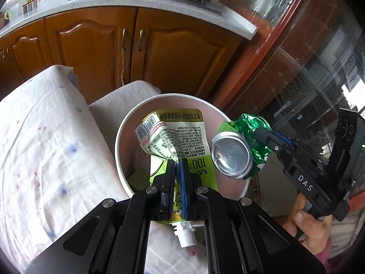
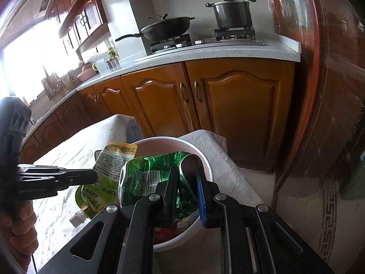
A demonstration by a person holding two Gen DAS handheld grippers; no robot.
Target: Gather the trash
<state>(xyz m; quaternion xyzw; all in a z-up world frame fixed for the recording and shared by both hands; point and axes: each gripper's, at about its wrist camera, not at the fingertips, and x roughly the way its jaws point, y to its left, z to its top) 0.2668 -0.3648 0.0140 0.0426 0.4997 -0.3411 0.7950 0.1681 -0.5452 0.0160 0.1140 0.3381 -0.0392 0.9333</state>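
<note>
My left gripper (image 1: 177,165) is shut on a flat green drink pouch (image 1: 175,134) with a white spout and holds it over the pink trash bin (image 1: 123,127). My right gripper (image 2: 186,173) is shut on a crushed green can (image 2: 146,178) and holds it above the same bin (image 2: 205,159). In the left wrist view the can (image 1: 237,150) hangs at the bin's right rim, with the right gripper (image 1: 265,134) coming in from the right. In the right wrist view the pouch (image 2: 107,169) and the left gripper (image 2: 94,178) show at the left.
A table under a white cloth (image 1: 41,148) lies left of the bin. Wooden kitchen cabinets (image 2: 205,105) stand behind, under a counter with a stove, a wok (image 2: 166,28) and a pot (image 2: 231,13). A glass-fronted cabinet (image 1: 308,68) is at the right.
</note>
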